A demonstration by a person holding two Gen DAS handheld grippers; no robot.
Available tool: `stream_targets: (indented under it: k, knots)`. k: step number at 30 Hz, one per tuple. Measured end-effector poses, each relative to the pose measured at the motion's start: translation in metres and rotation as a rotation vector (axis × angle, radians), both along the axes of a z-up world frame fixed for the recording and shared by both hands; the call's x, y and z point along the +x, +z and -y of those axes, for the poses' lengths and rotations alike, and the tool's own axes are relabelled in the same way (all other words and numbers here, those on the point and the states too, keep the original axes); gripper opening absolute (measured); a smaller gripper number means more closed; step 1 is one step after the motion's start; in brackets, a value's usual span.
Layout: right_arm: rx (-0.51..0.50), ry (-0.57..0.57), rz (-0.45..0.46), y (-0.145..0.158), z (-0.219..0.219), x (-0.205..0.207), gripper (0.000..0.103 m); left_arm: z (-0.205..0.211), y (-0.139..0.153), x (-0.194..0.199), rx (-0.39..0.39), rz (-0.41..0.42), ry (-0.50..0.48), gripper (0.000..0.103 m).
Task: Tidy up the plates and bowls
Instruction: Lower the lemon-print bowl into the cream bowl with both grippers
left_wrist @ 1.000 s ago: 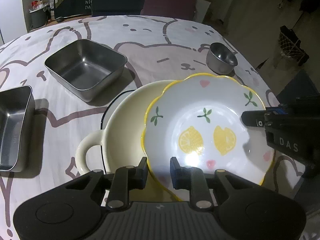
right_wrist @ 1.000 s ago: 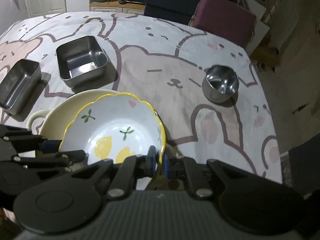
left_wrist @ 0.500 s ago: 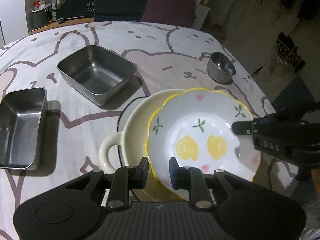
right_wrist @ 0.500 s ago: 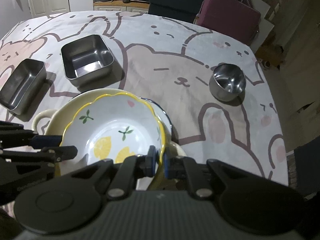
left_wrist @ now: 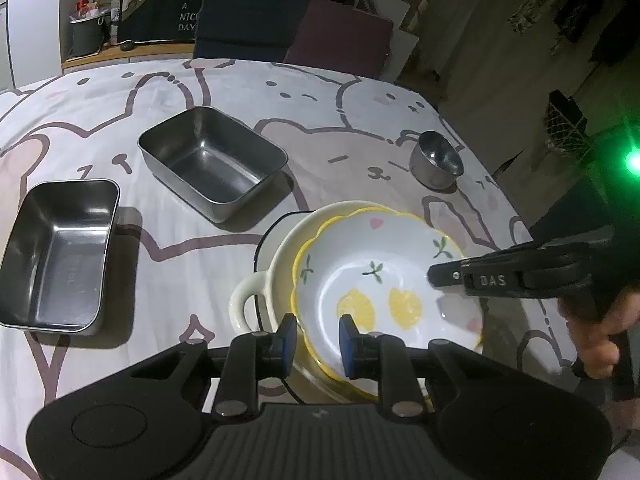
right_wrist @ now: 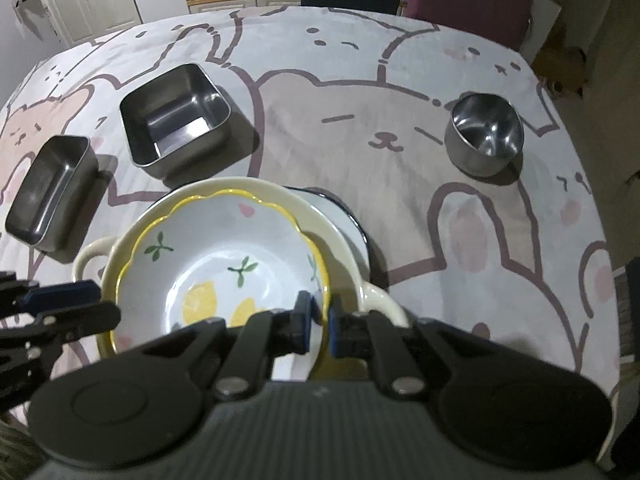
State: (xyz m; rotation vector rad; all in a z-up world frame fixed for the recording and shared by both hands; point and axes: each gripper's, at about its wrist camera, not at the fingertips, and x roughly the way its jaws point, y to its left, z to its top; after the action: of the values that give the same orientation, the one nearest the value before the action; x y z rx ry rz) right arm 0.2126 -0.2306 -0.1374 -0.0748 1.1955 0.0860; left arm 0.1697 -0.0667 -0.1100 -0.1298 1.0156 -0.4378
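Observation:
A white lemon-print bowl [left_wrist: 380, 280] [right_wrist: 216, 256] with a wavy yellow rim lies inside a larger cream two-handled bowl [left_wrist: 280, 256] [right_wrist: 132, 220], which stands on a dark-rimmed plate [left_wrist: 266, 236] [right_wrist: 348, 220]. My left gripper [left_wrist: 318, 340] is shut on the lemon bowl's near rim, one finger inside and one outside. It shows at the bowl's left side in the right wrist view [right_wrist: 108, 304]. My right gripper [right_wrist: 320, 320] is shut on the opposite rim and reaches in from the right in the left wrist view [left_wrist: 434, 276]. I cannot tell whether the lemon bowl rests fully on the cream bowl.
On the bear-print tablecloth stand a square steel tin [left_wrist: 212, 160] [right_wrist: 176, 112], a long steel tin [left_wrist: 60, 252] [right_wrist: 52, 188] to the left, and a small steel cup [left_wrist: 436, 160] [right_wrist: 484, 136] to the right. A hand [left_wrist: 596, 336] holds the right gripper. Chairs [left_wrist: 248, 12] stand beyond the table's far edge.
The lemon bowl, held by both grippers, has shifted from overhanging the cream bowl's right side to lying within its rim. The left wrist view has pulled back and risen.

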Motion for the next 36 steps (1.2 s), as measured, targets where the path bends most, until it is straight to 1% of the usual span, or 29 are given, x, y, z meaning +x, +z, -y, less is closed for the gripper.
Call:
stream_targets:
  k: [3,9,14,21,28,30,36]
  knots:
    - [0.033,-0.008,-0.018,-0.004,0.004,0.003,0.010,0.001,0.002,-0.001,-0.004,0.003,-0.005,0.025]
    - [0.083,0.000,-0.051,-0.014,0.015,0.007,0.011,0.005,0.003,-0.001,-0.005,0.004,-0.020,0.026]
    - [0.111,0.009,-0.048,-0.016,0.019,0.009,0.011,0.008,0.002,0.000,0.001,-0.001,-0.024,0.026]
    - [0.124,0.010,-0.065,-0.019,0.022,0.012,0.012,0.009,0.000,0.000,0.010,-0.004,-0.021,0.026]
    - [0.108,0.023,-0.069,-0.018,0.019,0.012,0.012,0.007,-0.002,0.002,0.012,-0.008,-0.019,0.028]
    - [0.109,0.020,-0.071,-0.018,0.019,0.012,0.012,0.008,-0.001,0.002,0.013,-0.007,-0.019,0.031]
    - [0.113,0.005,-0.088,-0.017,0.020,0.014,0.012,0.007,-0.002,0.002,0.014,-0.006,-0.022,0.031]
